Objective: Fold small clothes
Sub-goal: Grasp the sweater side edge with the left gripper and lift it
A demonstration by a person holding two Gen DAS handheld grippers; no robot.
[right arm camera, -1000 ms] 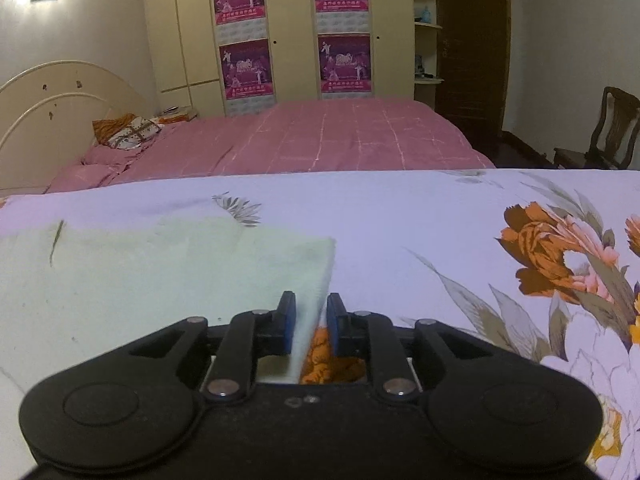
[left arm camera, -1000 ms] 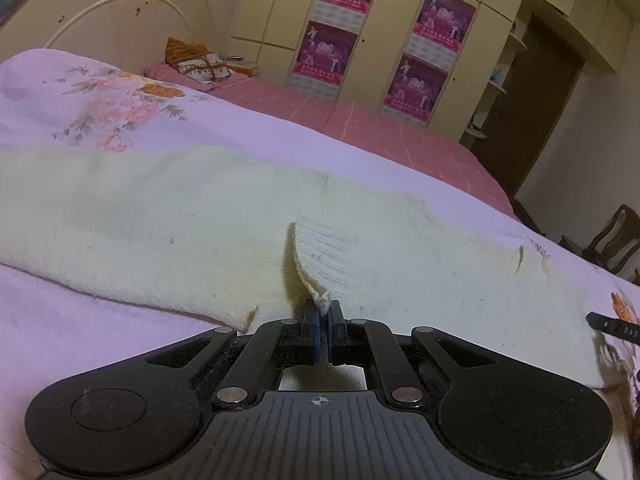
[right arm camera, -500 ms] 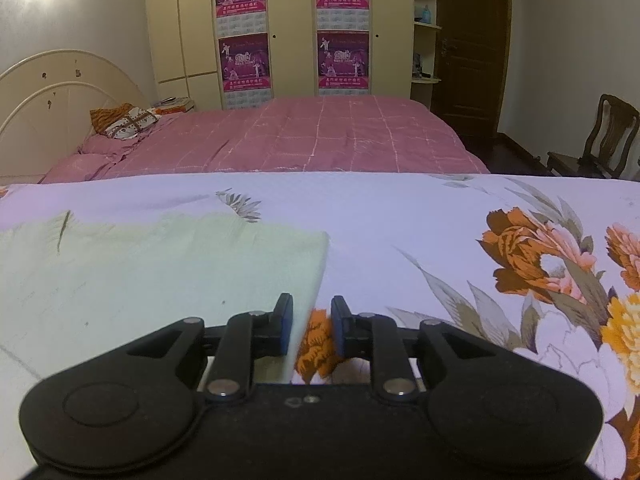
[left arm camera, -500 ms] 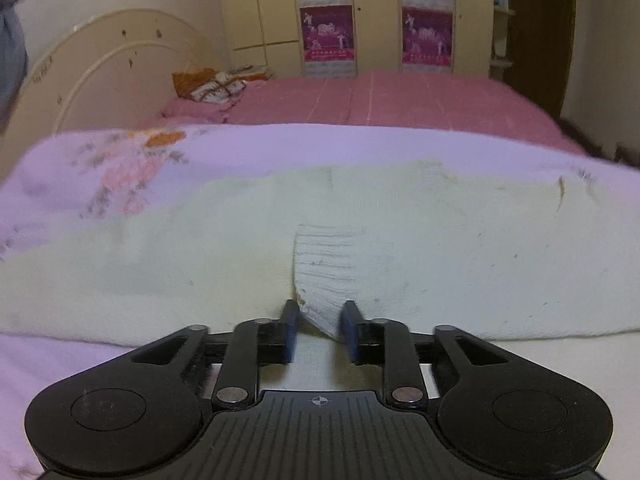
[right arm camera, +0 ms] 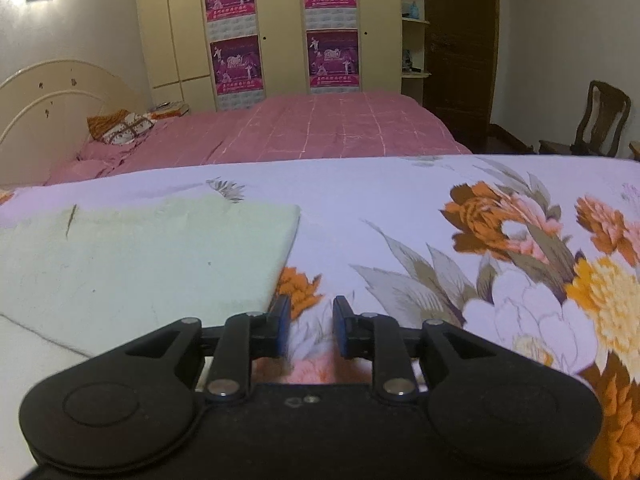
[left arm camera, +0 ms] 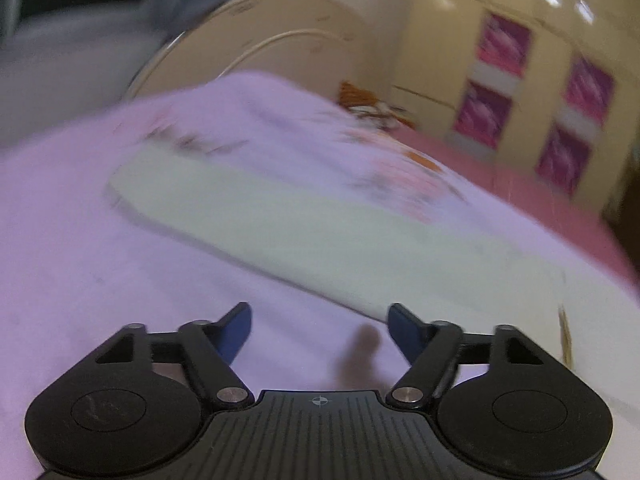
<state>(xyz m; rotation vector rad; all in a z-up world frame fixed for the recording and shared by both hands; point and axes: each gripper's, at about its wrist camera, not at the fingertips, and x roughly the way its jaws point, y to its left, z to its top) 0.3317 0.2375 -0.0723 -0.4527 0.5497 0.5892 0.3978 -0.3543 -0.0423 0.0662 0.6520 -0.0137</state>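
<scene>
Left wrist view is blurred, yet it shows the task's thing well enough: a pale cream garment [left arm camera: 320,236], knitted as it seems, lying flat on the bed's lilac flowered cover [left arm camera: 100,280] as a long folded strip. Its surface looks smooth, and one straight edge runs slantwise across the bed toward the left tongs [left arm camera: 320,328]. These tongs are opening; their blue pads [left arm camera: 236,330] stand wide apart, and only bare cover with a small shadow lies between them. The garment's near edge passes just ahead of the right-hand pad, and I cannot tell if they touch.

From the right wrist view, the same garment [right arm camera: 140,264] is sharper: faintly greenish cream, with some tiny dark specks and a short dark mark near its far edge. Its right end is a clean straight edge running down to the right tongs [right arm camera: 310,326]. These tongs are slightly open with nothing gripped; the left-hand pad [right arm camera: 282,326] stands just beside the garment's near corner, and between the pads I see only an orange printed flower.

Big orange, pink and yellow flowers [right arm camera: 532,264] fill the cover on the right. Beyond stands a second bed with a pink checked blanket [right arm camera: 320,132], a curved cream headboard [right arm camera: 52,96], a wardrobe with purple posters [right arm camera: 332,60], a dark door [right arm camera: 460,40] and a wooden chair [right arm camera: 600,120]. Nothing lies on the garment.
</scene>
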